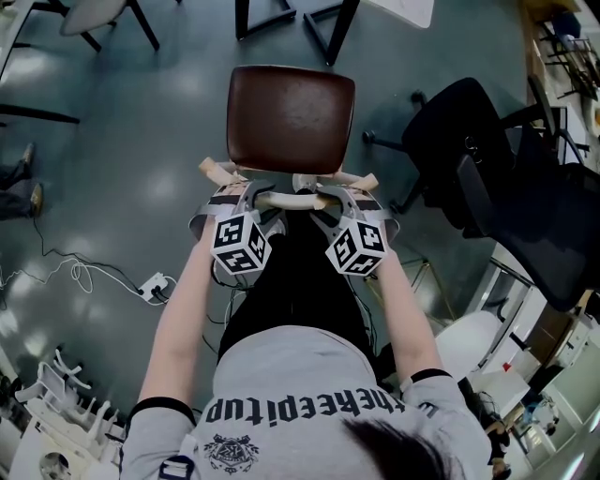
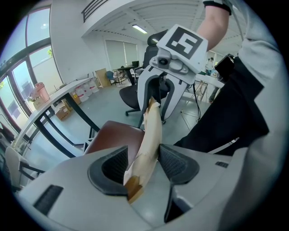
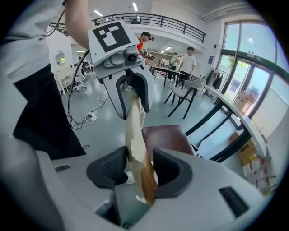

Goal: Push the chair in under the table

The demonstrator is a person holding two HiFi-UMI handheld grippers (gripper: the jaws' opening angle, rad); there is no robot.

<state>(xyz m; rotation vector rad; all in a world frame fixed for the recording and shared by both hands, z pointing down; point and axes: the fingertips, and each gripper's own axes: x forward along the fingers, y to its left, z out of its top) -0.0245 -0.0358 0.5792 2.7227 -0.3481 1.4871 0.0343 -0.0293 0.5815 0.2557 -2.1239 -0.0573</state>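
The chair's brown seat [image 1: 291, 117] lies below me, its pale wooden backrest rail [image 1: 292, 199] nearest my body. My left gripper [image 1: 251, 201] grips the rail left of its middle, my right gripper [image 1: 330, 201] right of it. In the left gripper view the rail [image 2: 151, 135] runs up between the black pads, and the right gripper [image 2: 158, 97] shows further along it. In the right gripper view the rail [image 3: 135, 135] sits between the pads, with the left gripper [image 3: 131, 90] beyond. The table's black legs [image 1: 330, 28] stand just past the seat.
A black office chair [image 1: 478, 159] stands close on the right. A power strip with cables [image 1: 155, 286] lies on the floor at left, and someone's shoes [image 1: 26, 183] show at the left edge. Two people [image 3: 189, 56] stand far back by other chairs.
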